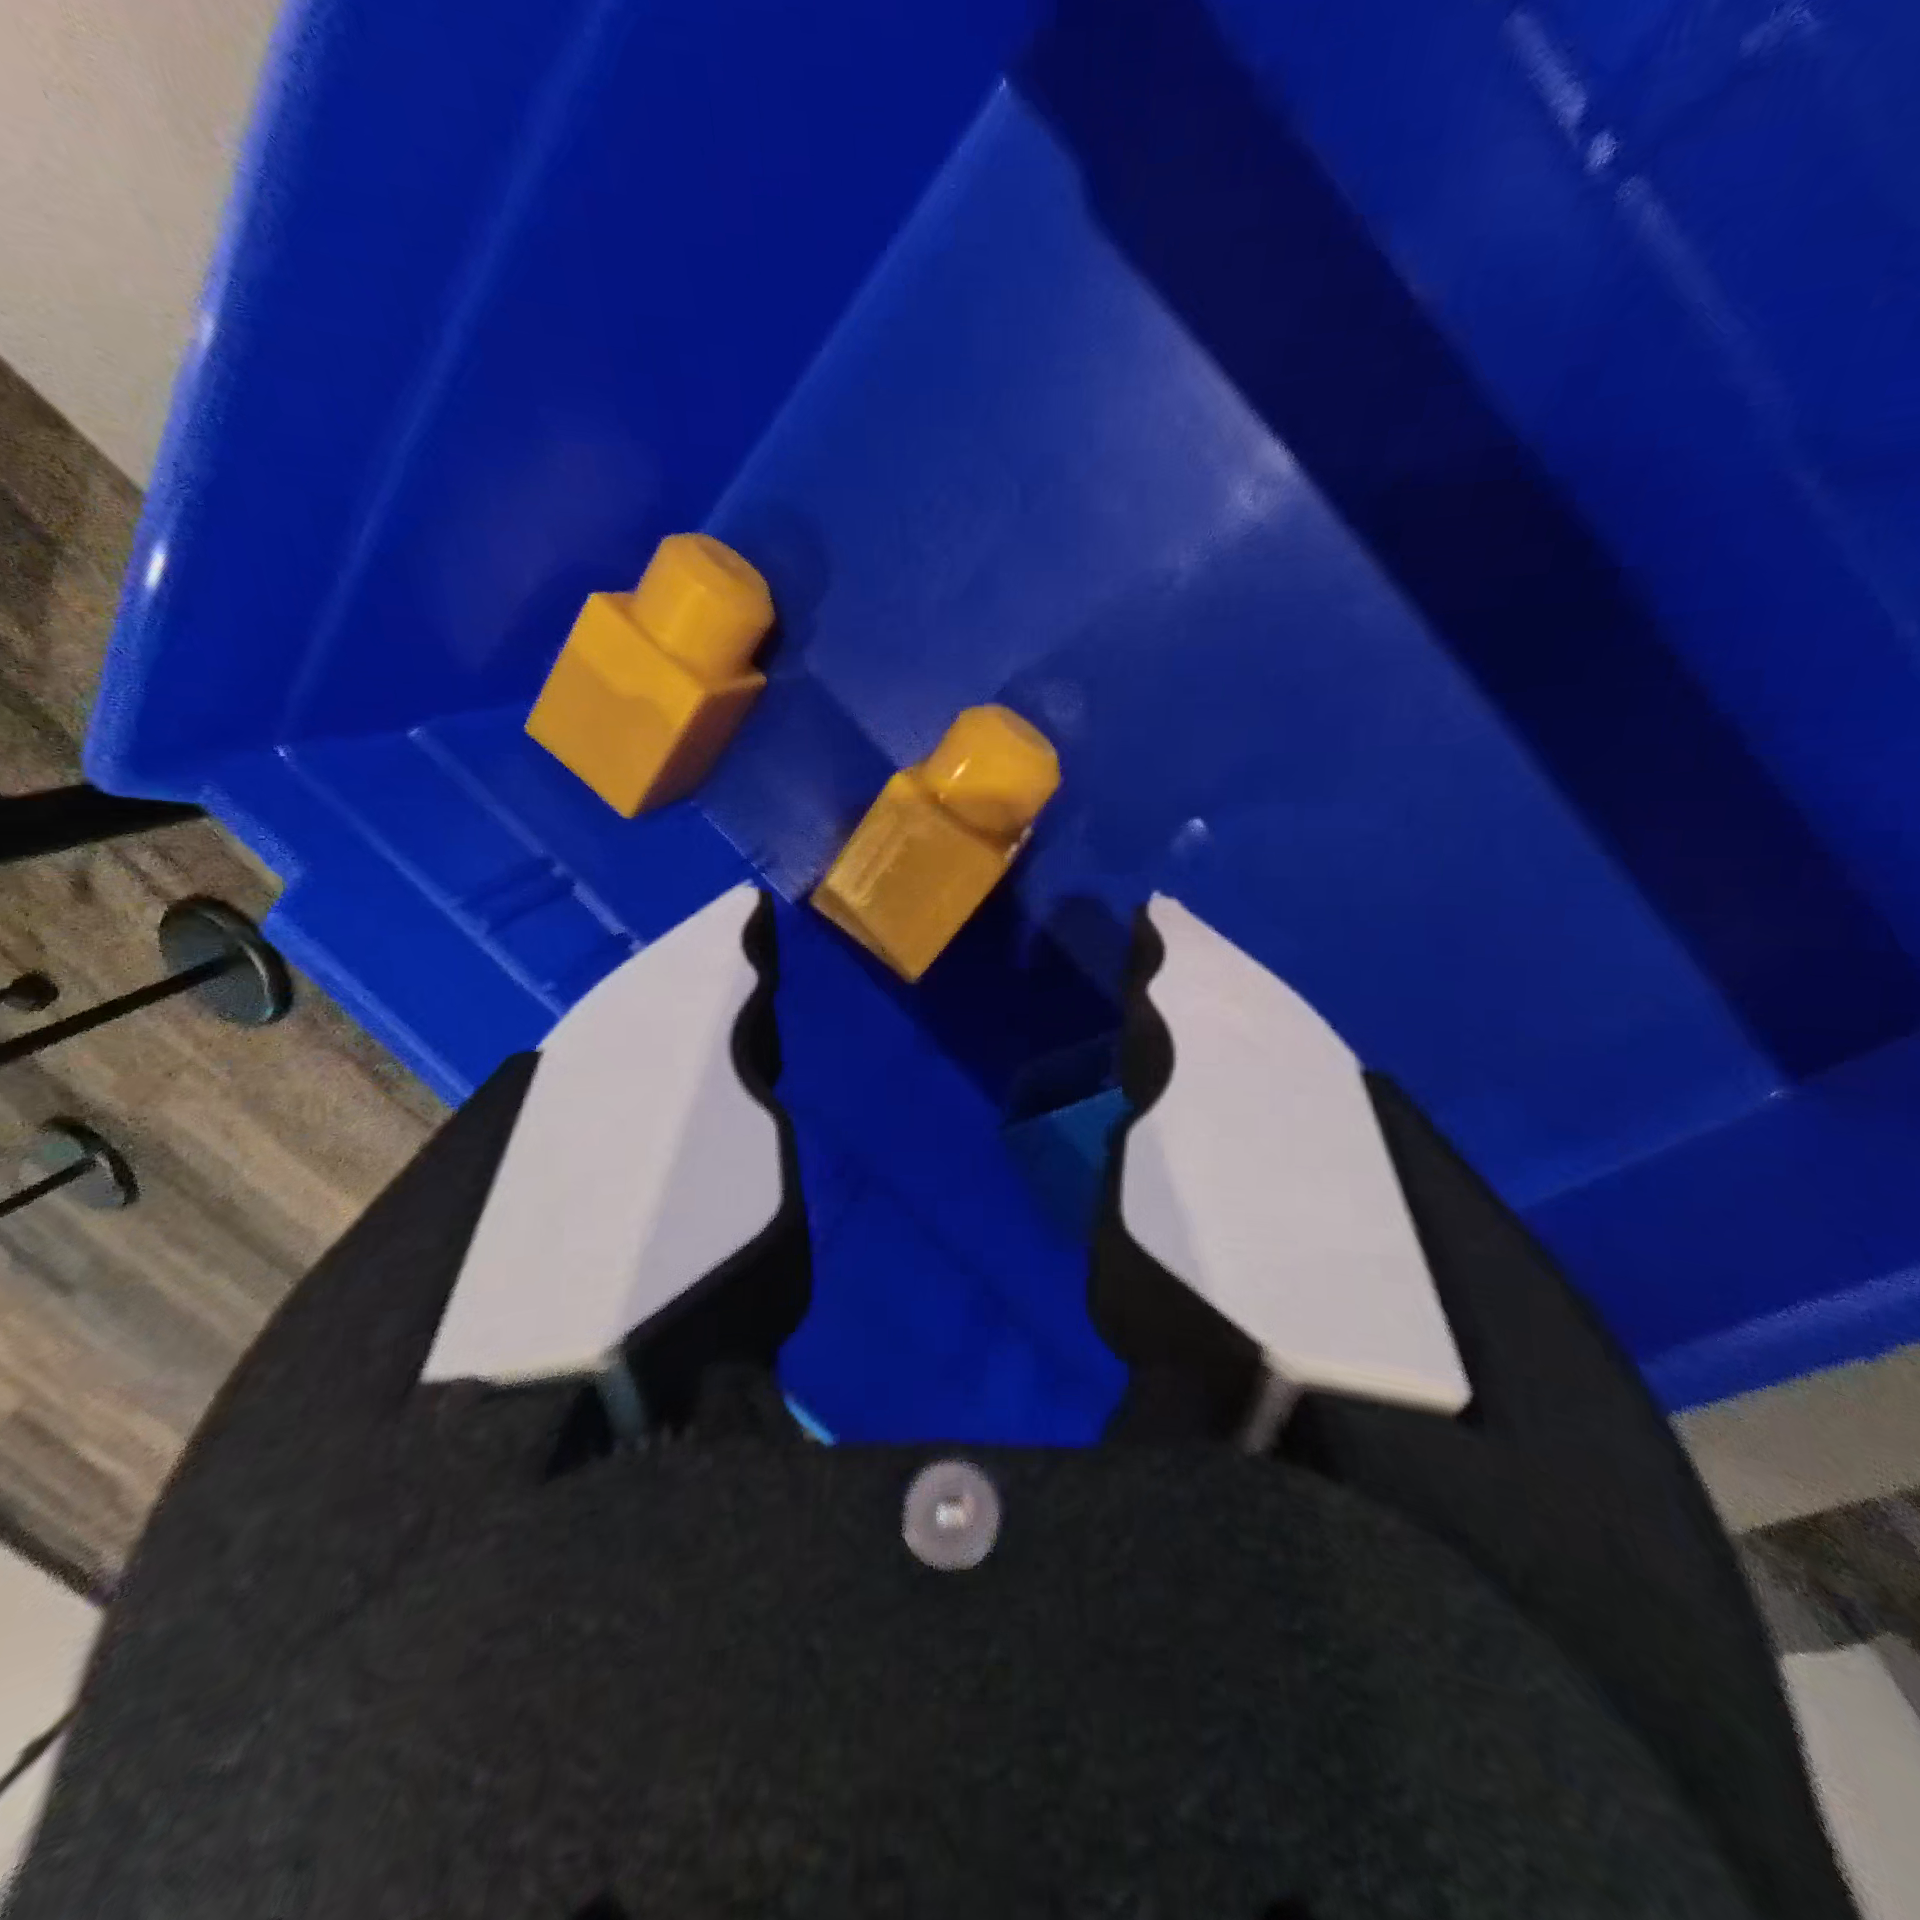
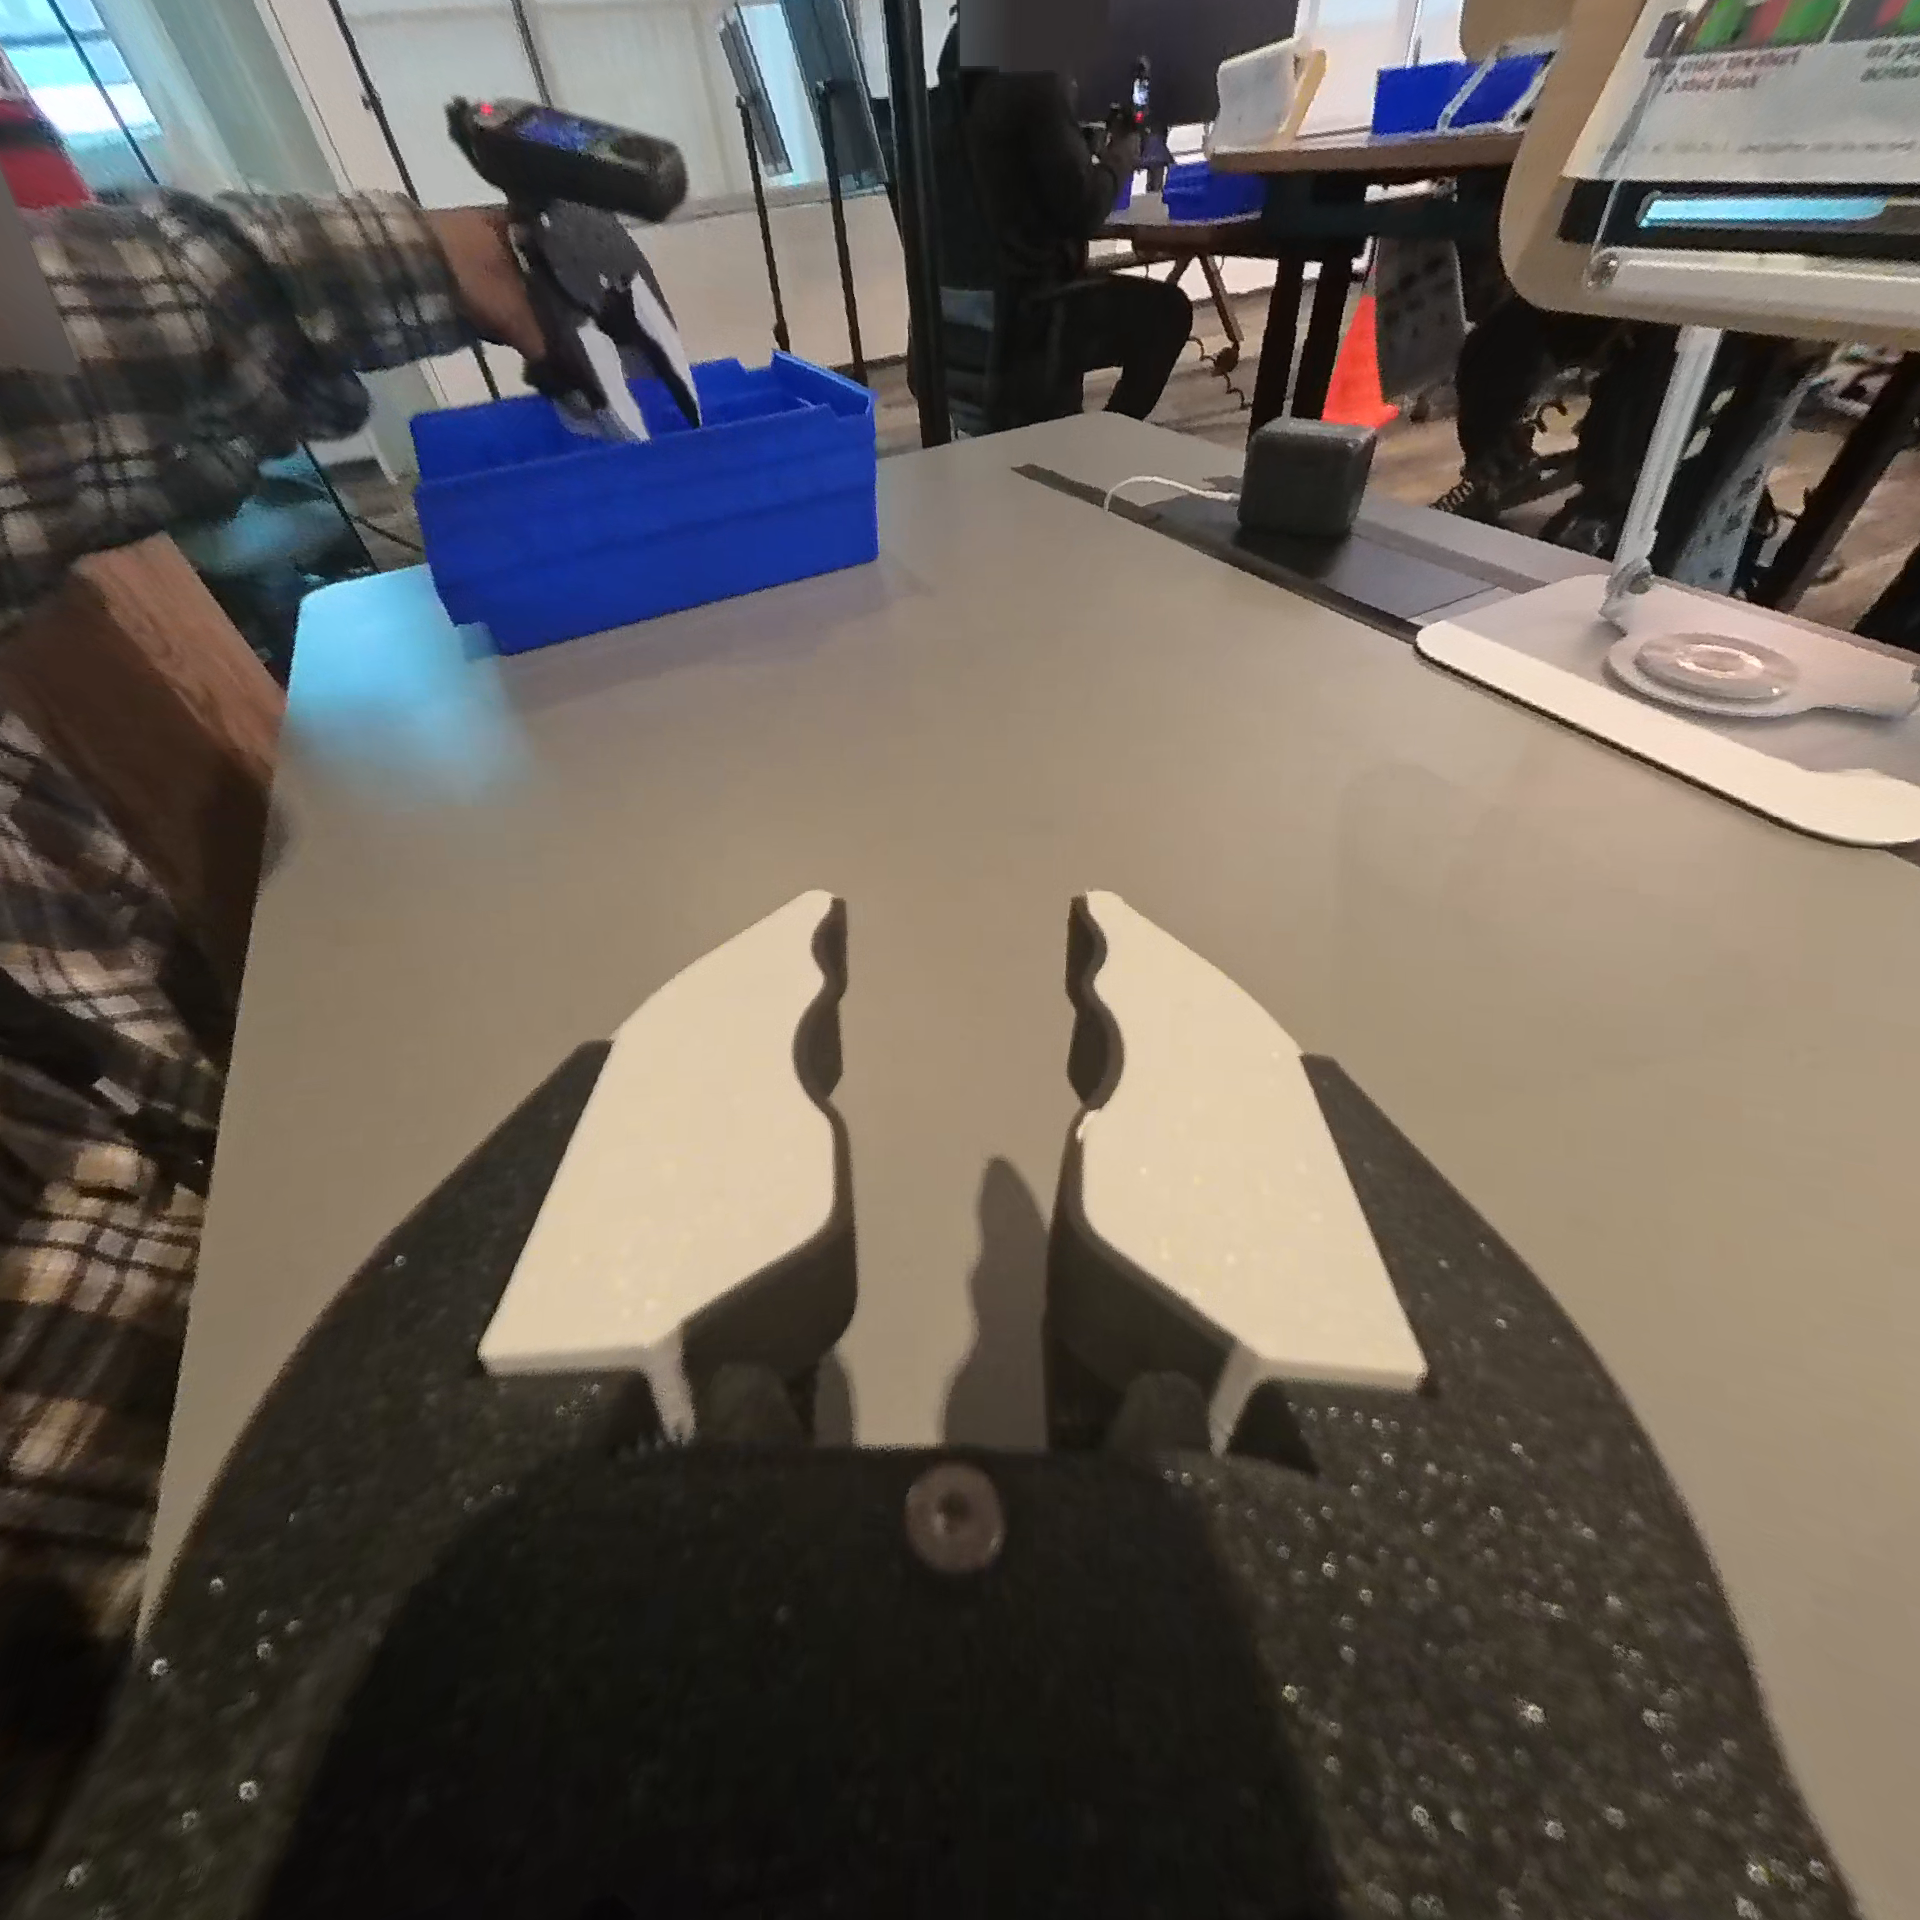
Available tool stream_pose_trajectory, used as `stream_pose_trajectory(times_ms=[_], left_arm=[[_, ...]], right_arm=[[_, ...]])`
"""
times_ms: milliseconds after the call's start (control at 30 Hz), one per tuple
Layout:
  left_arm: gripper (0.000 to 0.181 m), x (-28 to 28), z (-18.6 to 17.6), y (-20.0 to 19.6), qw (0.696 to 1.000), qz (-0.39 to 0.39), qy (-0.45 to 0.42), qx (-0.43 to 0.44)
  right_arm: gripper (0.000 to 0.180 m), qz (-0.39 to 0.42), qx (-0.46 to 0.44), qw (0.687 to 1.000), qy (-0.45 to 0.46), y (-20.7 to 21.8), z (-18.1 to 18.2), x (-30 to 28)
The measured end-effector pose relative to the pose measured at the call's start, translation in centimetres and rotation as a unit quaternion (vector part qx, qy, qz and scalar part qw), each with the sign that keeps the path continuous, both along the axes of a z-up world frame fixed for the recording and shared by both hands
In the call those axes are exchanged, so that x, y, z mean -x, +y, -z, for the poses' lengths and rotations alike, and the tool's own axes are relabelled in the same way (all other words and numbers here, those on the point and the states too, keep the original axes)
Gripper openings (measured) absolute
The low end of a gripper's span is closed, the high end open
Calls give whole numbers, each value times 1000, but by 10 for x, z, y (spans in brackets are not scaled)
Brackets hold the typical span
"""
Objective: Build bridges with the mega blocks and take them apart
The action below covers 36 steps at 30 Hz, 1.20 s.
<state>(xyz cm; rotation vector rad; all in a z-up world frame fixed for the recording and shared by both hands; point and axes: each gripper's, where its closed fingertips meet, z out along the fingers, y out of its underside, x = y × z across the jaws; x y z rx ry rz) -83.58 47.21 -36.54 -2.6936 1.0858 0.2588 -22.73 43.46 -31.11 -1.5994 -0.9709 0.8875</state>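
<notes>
Left wrist view: no writing visible on any surface.

Right wrist view: one sheet (image 2: pixel 1756 62) with printed lines under coloured blocks, on a stand (image 2: pixel 1704 218) at the table's far right; print blurred and not transcribed. A further sign (image 2: pixel 1418 312) hangs beside the orange cone (image 2: pixel 1363 358); its print is too small to read.

Two blocks (image 1: pixel 649 681) (image 1: pixel 930 844) are coloured a mustard yellow, and the bin (image 1: pixel 1455 623) around them is coloured a deep, glossy blue. White finger plates and black speckled bodies are seen on the left gripper (image 1: pixel 951 914) and the right gripper (image 2: pixel 956 914). The tabletop (image 2: pixel 1039 748) is coloured a plain grey. The sleeve (image 2: pixel 208 301) is patterned in a black, white and tan plaid. A cone (image 2: pixel 1363 353) is coloured orange.
</notes>
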Motion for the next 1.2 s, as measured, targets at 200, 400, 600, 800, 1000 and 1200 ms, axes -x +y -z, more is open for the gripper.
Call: stream_pose_trajectory(times_ms=[200,400,600,800,1000,1200], left_arm=[[72,21,25,-1,995,52,68,59],[54,27,54,-6,983,68,105,135],[38,17,31,0,995,-3,53,88],[38,-82,-80,30,983,-2,-132,-127],[37,-303,-148,22,887,132,-385,-218],[37,-478,-116,2,780,235,-553,-176]], right_arm=[[40,-14,-5,1000,22,-8,-5,1],[40,-4,-21,1000,15,-18,-9,-9],[39,12,-22,999,24,-21,-14,-21],[40,13,-34,998,52,-16,-24,-21],[41,-22,-51,988,148,0,-65,-2],[47,-79,-76,980,164,10,-96,27]])
